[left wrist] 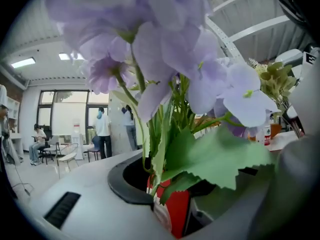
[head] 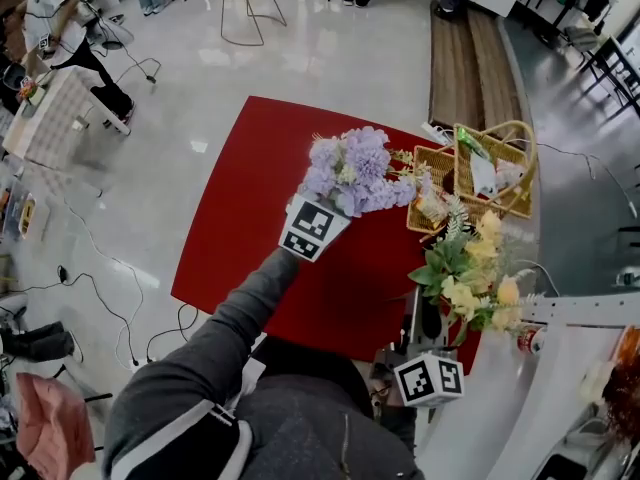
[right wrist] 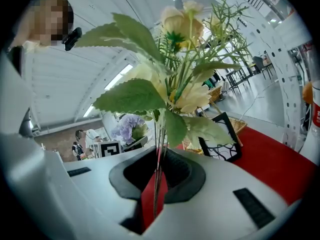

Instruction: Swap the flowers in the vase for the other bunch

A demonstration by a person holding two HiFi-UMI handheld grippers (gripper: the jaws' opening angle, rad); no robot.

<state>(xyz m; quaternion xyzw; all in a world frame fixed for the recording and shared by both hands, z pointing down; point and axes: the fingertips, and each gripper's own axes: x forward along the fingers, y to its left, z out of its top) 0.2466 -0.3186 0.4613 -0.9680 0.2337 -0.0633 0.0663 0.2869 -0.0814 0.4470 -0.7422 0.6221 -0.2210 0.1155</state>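
- purple bunch (head: pixel 355 168): is it held, and by what?
- yes. the left tool (left wrist: pixel 167 196) is closed on its stems, low under the leaves. from there the stems run about level, away from the person, and the heads hang in the air over the red worktop (head: pixel 240 218), near the wicker basket (head: pixel 492 163).
- and the other side?
- the right tool (right wrist: pixel 156 186) is pinched almost shut on the thin stems of the yellow bunch (head: pixel 470 268), which also points toward the basket. both bunches are up off the worktop, side by side but apart.
- so what does the next move turn on?
- the vase, i judge. the right gripper view shows a black-framed thing (right wrist: pixel 220 134) standing on the worktop just beyond that tool and to its right, in front of the basket. it may be the vase. if so, the right hand is nearer, and stems held level must be tipped upright to go in.
- does the head view confirm that?
- no. there the yellow blooms cover that spot. the left gripper view gives only petals and leaves, close up.
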